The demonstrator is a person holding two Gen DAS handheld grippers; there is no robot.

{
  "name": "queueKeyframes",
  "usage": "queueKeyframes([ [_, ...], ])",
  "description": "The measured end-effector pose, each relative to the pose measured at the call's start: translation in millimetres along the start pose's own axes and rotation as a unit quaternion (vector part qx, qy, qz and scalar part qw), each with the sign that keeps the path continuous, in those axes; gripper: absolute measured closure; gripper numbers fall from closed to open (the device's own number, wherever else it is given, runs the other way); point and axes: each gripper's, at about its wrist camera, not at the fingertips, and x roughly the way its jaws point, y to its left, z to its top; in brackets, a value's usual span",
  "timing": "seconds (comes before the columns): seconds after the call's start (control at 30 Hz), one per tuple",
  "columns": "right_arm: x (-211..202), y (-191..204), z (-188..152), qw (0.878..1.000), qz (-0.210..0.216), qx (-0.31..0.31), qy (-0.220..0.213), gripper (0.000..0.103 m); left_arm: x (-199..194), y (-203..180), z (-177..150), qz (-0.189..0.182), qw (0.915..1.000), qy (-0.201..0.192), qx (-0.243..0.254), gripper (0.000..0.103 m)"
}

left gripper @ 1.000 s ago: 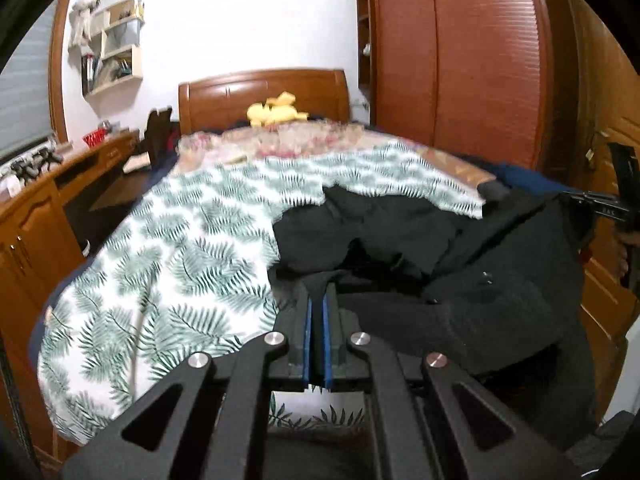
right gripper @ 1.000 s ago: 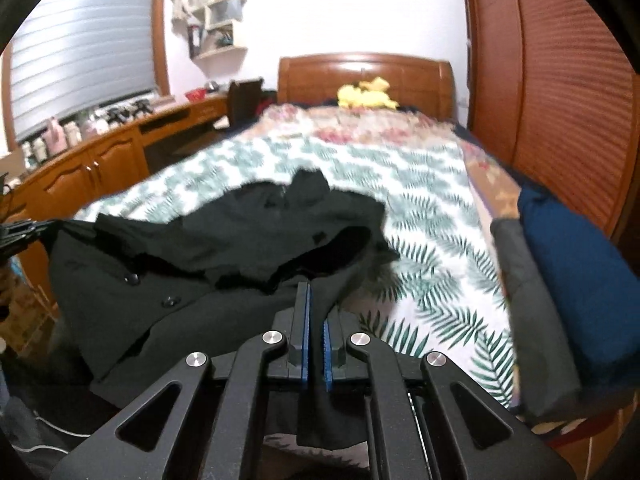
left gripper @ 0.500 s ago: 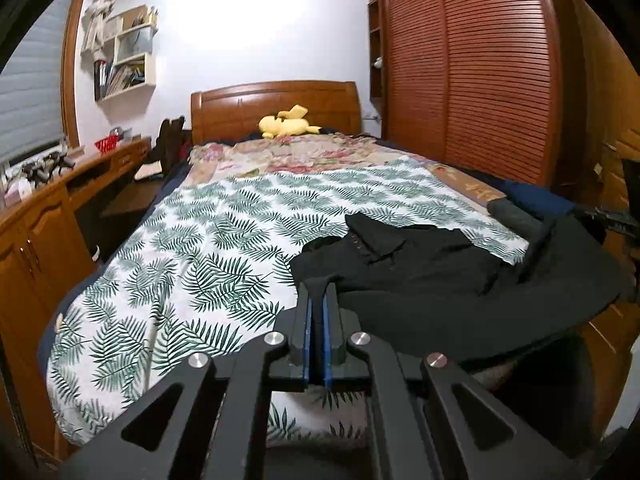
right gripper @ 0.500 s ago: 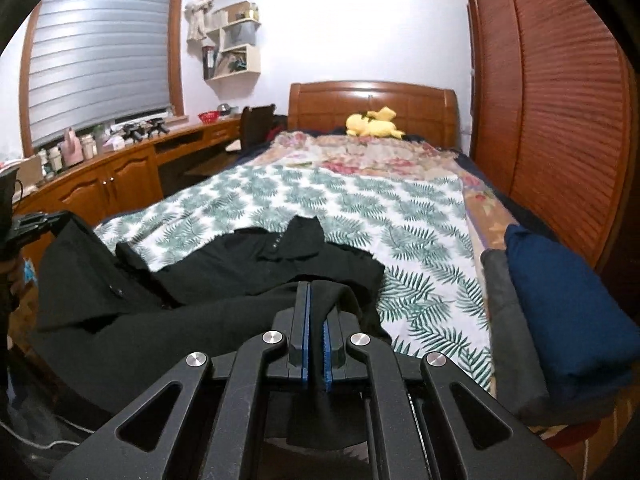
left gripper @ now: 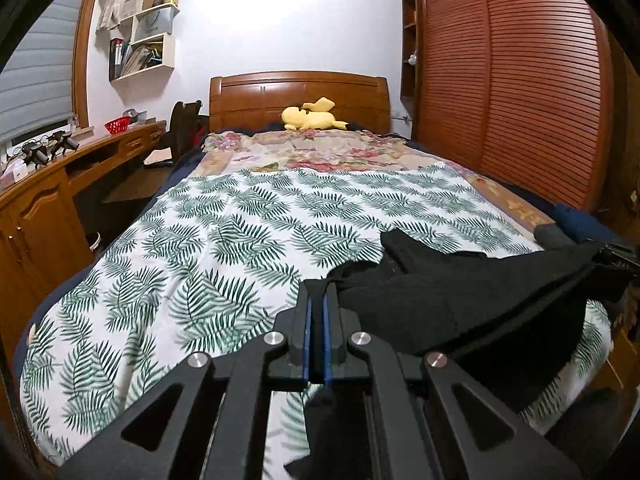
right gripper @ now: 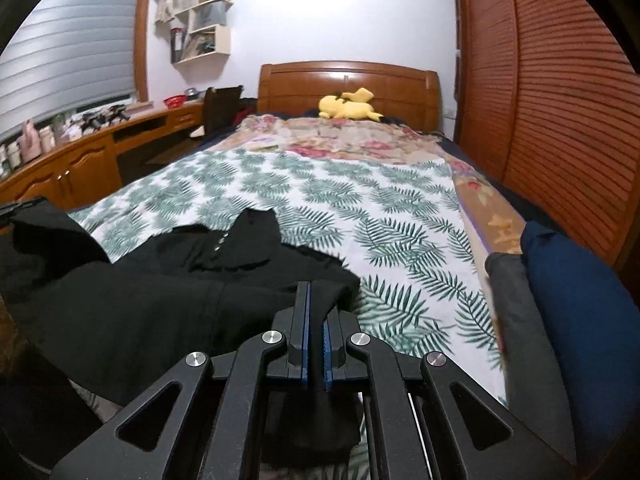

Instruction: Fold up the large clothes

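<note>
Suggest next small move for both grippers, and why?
Probably lower both together, laying the black coat flat on the fern-print bedspread. Left gripper and right gripper each pinch an edge; cloth spans taut between them, its collar end already resting on the bed.

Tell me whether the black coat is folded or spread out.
Not neatly folded: the black coat is stretched between the left gripper and right gripper, both clamped on its fabric, its collar bunched on the leaf-print bedspread.

Bed (left gripper: 240, 240), black coat (left gripper: 460, 292); yellow plush (left gripper: 310, 117)
</note>
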Motion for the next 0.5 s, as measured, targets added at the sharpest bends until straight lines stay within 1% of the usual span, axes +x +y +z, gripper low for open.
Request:
queueKeyframes([
  [0.2,41,-7,18,1.000,-0.018,-0.005,-0.007,0.101,36,1,20,0.005,0.9999,-0.009,-0.004,0.100],
  [0.5,107,-12,47,0.999,-0.036,-0.010,-0.013,0.101,84,1,38,0.006,0.9996,-0.022,-0.014,0.100],
])
